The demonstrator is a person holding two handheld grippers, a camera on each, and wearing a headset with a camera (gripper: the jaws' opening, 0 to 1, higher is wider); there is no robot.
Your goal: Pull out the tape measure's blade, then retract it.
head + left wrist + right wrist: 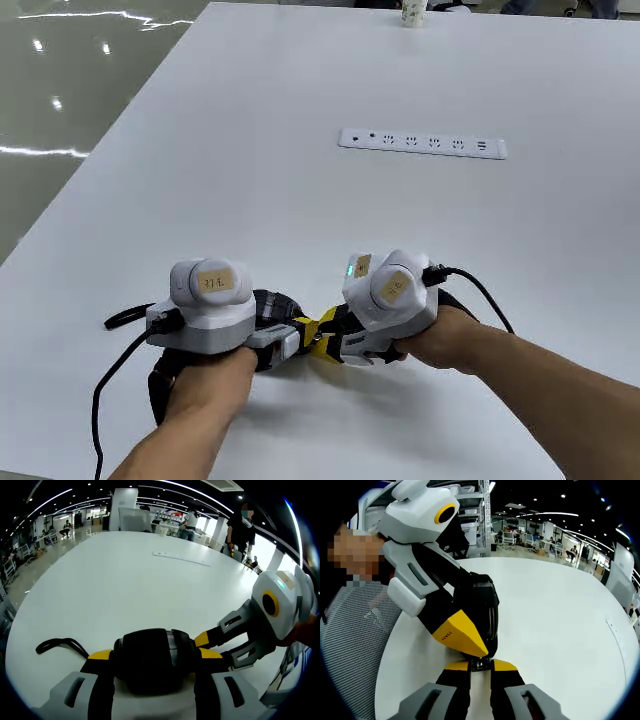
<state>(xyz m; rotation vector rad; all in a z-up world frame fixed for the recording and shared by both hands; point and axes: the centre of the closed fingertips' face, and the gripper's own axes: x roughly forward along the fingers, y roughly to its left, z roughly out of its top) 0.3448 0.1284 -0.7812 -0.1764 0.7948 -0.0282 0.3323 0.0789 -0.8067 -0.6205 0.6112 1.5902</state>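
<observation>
Left gripper (155, 656): I have its yellow-tipped jaws clamped on either side of the tape measure (482, 605), gripping the black case across its width.
Right gripper (481, 666): its jaws are drawn nearly together, pinching the blade tip (481, 664), a small dark tab at the foot of the case.
Tape measure: it sits low over the near part of the white table (300, 150), between my two grippers, which face each other tip to tip. The blade tip lies right at the case.
Strap (55, 645): a black loop trails from the case onto the table on the left.
Hands: my left hand (205, 375) and right hand (440, 340) hold the grippers from below.
Farther off: a white power strip (422, 143) lies mid-table, and a paper cup (413, 12) stands by the far edge.
</observation>
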